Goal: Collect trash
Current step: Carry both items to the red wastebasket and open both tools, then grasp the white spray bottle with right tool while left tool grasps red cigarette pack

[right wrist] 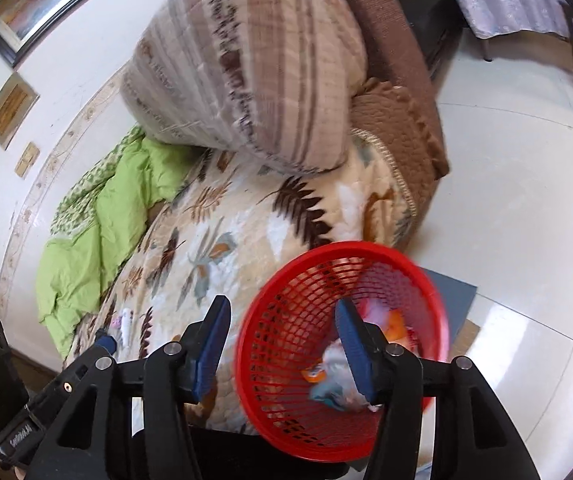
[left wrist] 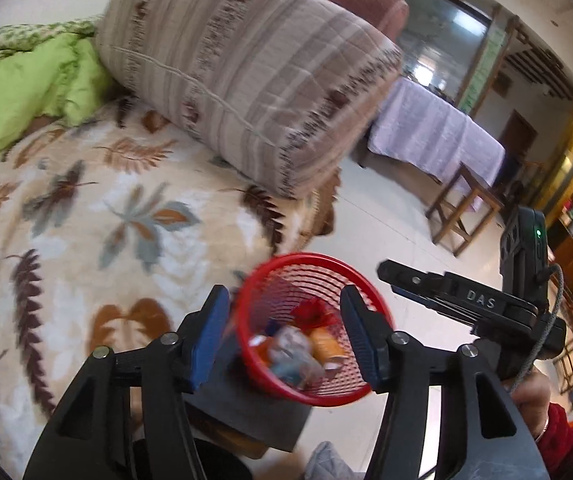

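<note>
Two hand-held claws are hovering over a red mesh basket (left wrist: 310,328) sitting on a grey mat (right wrist: 452,294) on the pale floor beside a leaf-patterned bed cover (left wrist: 86,232). The left claw (left wrist: 282,340) is standing spread with nothing pinched, the basket showing in the gap between its blue pads (left wrist: 210,336). The right claw (right wrist: 282,348) is likewise standing spread and gripping nothing, the basket's near rim lying between its fingers. Crumpled wrappers (left wrist: 298,350) are lying inside the basket.
</note>
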